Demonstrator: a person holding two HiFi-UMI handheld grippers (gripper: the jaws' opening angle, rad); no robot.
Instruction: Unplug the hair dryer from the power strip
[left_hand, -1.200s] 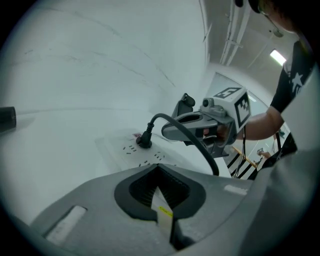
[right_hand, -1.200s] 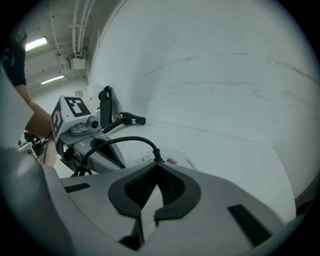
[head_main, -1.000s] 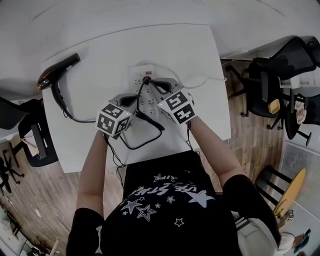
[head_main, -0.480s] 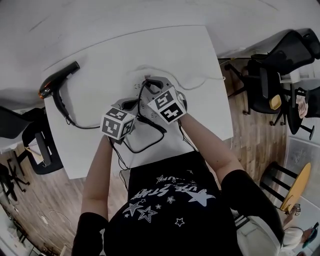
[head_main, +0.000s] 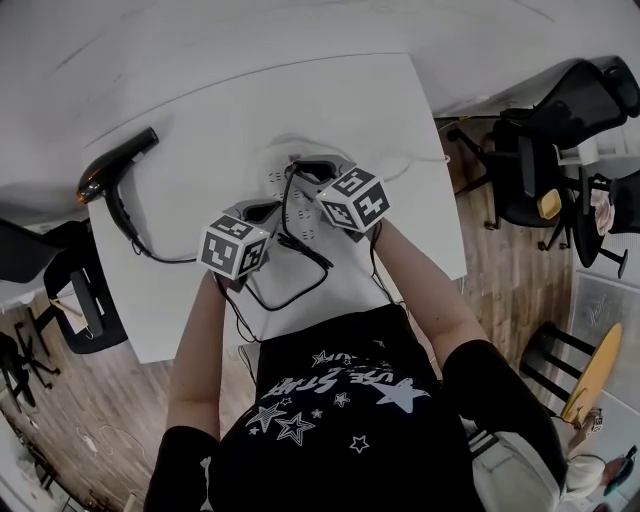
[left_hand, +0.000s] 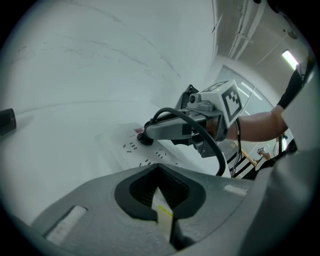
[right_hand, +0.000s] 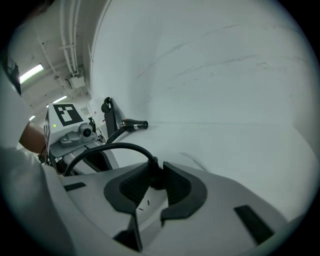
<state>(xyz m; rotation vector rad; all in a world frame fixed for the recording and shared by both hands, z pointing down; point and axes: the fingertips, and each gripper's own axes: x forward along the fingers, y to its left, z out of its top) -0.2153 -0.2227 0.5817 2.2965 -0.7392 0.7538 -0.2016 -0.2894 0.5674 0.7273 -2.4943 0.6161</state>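
- While the left gripper (left_hand: 160, 197) pinches the near end of the power strip (left_hand: 134, 149) in narrow jaws, the right gripper (right_hand: 152, 176) has its jaws clamped on the black plug (left_hand: 145, 138).
- The plug looks seated at the strip's far end, mid-desk (head_main: 390, 110); the hair dryer (head_main: 113, 166) lies at the far-left corner, well apart.
- Grips look set, I'd say. Next comes a straight pull off the socket, with the strip held firm.

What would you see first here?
The left gripper and right gripper, each topped by a checkered cube, sit close together over the white power strip. The right one's jaws are shut on the black plug. The black hair dryer lies far left on the table.
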